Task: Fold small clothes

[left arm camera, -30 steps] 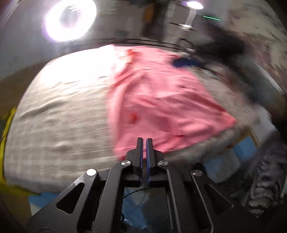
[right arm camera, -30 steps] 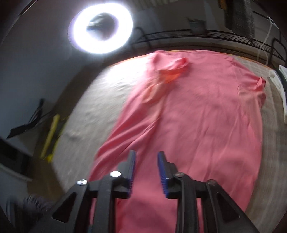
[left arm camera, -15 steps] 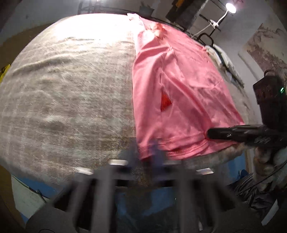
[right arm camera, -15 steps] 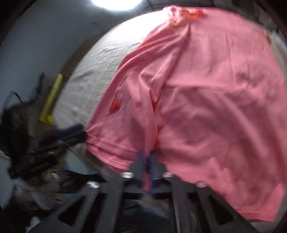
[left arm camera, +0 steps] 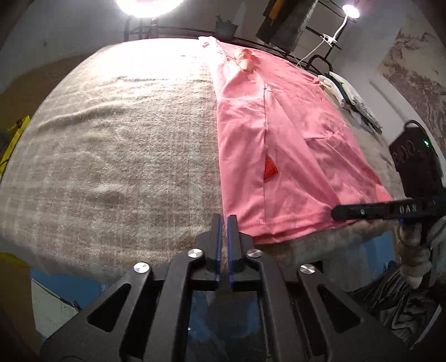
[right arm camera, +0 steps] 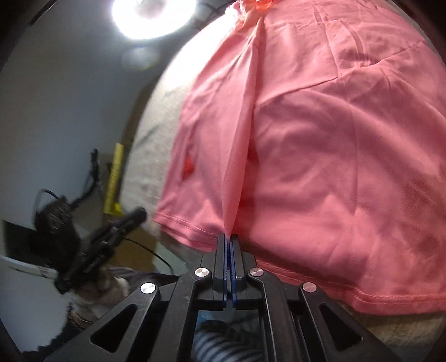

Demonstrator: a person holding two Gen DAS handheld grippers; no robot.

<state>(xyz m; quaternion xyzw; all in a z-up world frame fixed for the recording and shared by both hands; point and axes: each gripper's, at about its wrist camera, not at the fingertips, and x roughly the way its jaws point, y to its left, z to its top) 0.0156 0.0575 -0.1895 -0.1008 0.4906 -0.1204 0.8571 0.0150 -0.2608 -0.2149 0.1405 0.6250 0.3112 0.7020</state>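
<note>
pink cloth is pinched at the hem by the right gripper [right arm camera: 229,239], whose jaws are fully closed on a raised fold of the pink t-shirt [right arm camera: 320,156]. the left gripper [left arm camera: 223,220] is seen with a narrow gap between its blue pads, the jaws opening; the near left corner of the shirt's hem lies just at its tips, and whether cloth is between the pads cannot be told. one t-shirt is counted, laid lengthwise on the right half of a grey-beige blanket [left arm camera: 117,156], with one side already folded inward and one small red triangular tag [left arm camera: 269,170] showing on it. two grippers are counted. one stack of folded clothes [left arm camera: 348,97] is seen beyond the shirt's far right edge. the shirt's hem lies near the blanket's near edge. the whole left half of the blanket is left bare, so open room is found there. a ring light [right arm camera: 152,14] is seen past the blanket's far end.
</note>
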